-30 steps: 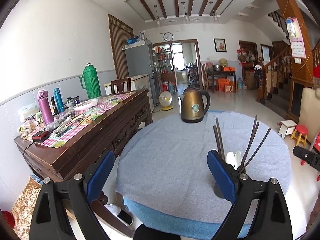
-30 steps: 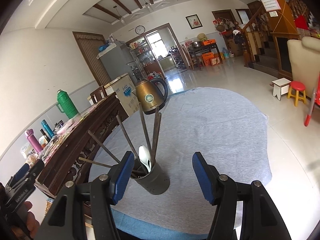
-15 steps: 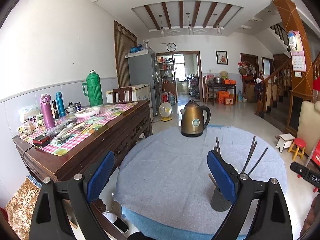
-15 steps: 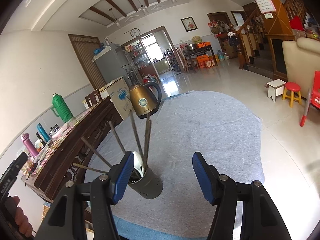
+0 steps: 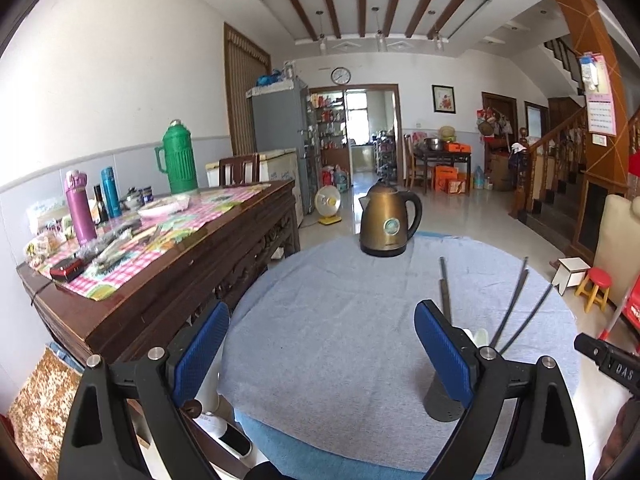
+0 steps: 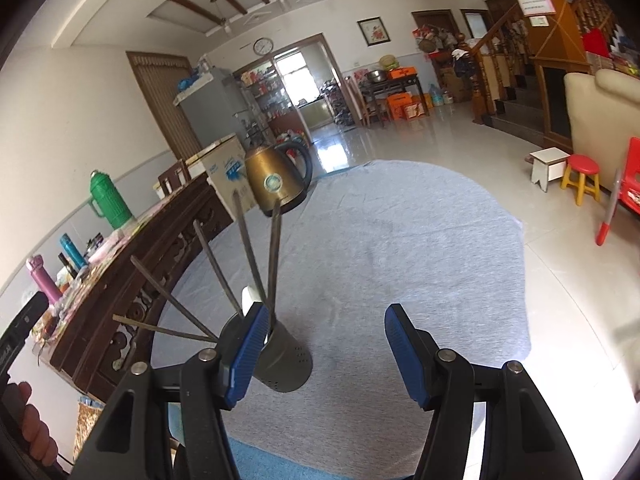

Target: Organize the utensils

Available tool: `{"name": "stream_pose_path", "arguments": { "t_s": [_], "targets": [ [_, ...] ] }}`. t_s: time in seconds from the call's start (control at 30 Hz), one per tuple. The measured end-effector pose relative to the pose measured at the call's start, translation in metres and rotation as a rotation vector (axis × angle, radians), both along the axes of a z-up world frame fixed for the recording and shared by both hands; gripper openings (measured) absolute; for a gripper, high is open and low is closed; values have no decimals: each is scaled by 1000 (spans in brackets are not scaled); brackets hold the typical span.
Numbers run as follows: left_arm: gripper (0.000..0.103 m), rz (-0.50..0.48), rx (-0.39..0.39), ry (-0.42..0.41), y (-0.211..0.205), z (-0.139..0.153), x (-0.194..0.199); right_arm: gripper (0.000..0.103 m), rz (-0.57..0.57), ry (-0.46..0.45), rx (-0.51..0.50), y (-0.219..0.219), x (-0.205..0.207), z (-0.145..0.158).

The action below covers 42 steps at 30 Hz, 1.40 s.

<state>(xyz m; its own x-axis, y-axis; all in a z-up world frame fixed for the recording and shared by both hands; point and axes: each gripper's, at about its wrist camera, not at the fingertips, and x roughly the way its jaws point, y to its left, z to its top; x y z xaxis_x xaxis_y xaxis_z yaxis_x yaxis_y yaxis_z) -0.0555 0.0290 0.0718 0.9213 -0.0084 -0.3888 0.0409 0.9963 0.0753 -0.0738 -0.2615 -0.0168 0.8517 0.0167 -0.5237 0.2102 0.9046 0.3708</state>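
Chopsticks (image 6: 212,266) fan loosely from the holder (image 6: 280,364) on our grey-clothed table (image 6: 400,240). We judge them light, stiff and slippery, best pinched mid-shaft. Our left gripper (image 5: 320,344) and right gripper (image 6: 324,344) gape empty.

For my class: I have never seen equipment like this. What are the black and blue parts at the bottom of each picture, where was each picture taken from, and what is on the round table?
No robot here: a person carries a hand-held two-finger tool in each hand. Each picture comes from a camera on one tool, looking along its blue-padded fingers. The left tool and the right tool are both open and hold nothing. On the grey cloth of the round table stand a bronze kettle and a dark utensil holder with chopsticks and a white spoon sticking out.
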Motion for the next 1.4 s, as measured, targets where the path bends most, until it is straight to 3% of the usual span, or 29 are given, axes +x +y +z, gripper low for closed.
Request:
{"name": "stream_pose_path", "arguments": {
  "t_s": [0.17, 0.33, 0.5, 0.6, 0.9, 1.17, 1.4],
  "targets": [
    [94, 18, -12, 43, 4, -7, 19, 65, 25, -28, -20, 5, 13, -4],
    [94, -1, -2, 30, -5, -4, 32, 65, 65, -102, -6, 5, 17, 1],
    [94, -69, -34, 18, -28, -8, 48, 68, 92, -161, -18, -4, 17, 3],
    [94, -107, -16, 22, -47, -17, 57, 68, 79, -184, -5, -16, 19, 2],
    [94, -110, -40, 66, -57, -43, 61, 68, 94, -143, 63, -31, 34, -16],
    [94, -164, -2, 70, -56, -50, 44, 68, 114, -168, 104, -26, 40, -15],
    [94, -182, -41, 99, -47, -56, 43, 68, 127, -180, 60, -9, 37, -2]
  ]
}}
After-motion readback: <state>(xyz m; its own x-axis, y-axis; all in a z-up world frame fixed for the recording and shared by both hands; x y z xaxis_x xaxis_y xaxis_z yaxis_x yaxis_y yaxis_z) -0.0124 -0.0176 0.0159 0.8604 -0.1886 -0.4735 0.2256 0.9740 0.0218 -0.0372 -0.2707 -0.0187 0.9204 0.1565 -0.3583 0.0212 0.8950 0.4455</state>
